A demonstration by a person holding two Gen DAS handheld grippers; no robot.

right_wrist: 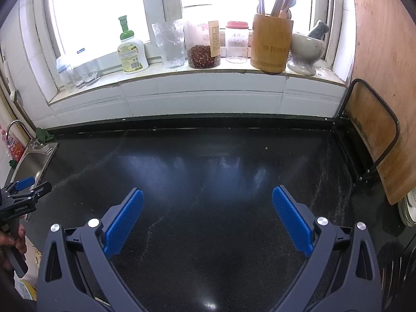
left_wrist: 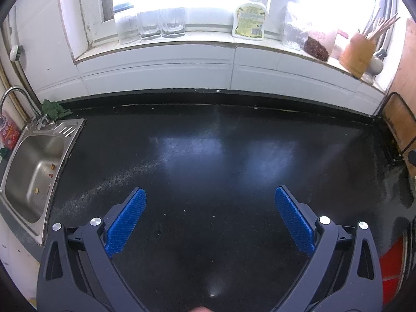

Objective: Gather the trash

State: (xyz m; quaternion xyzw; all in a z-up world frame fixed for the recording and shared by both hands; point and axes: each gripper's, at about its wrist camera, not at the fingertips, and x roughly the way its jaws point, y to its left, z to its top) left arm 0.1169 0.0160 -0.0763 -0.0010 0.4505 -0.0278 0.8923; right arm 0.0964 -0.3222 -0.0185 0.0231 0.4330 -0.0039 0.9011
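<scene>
Both tools hang over a dark, glossy tabletop (left_wrist: 208,156), and each is spread wide with nothing between its blue pads: the left hand-held gripper (left_wrist: 210,195) and the right hand-held gripper (right_wrist: 208,195) alike. Trash is scarce here. What shows is a few small scraps (left_wrist: 50,170) lying in the sink (left_wrist: 15,179) off to the left, some pale specks (left_wrist: 184,211) on the tabletop just ahead of the left tool, and one crumb (right_wrist: 266,148) nearer the back wall in the right view (what any of it is made of, I cannot tell at this size). I would judge all of it feather-light and likely soft or crumbly, too small to clamp from the sides with ease; the pads would have to close right down at the surface, gently, pinching each bit across its middle. The sink scraps may be wet and slippery on the steel.
</scene>
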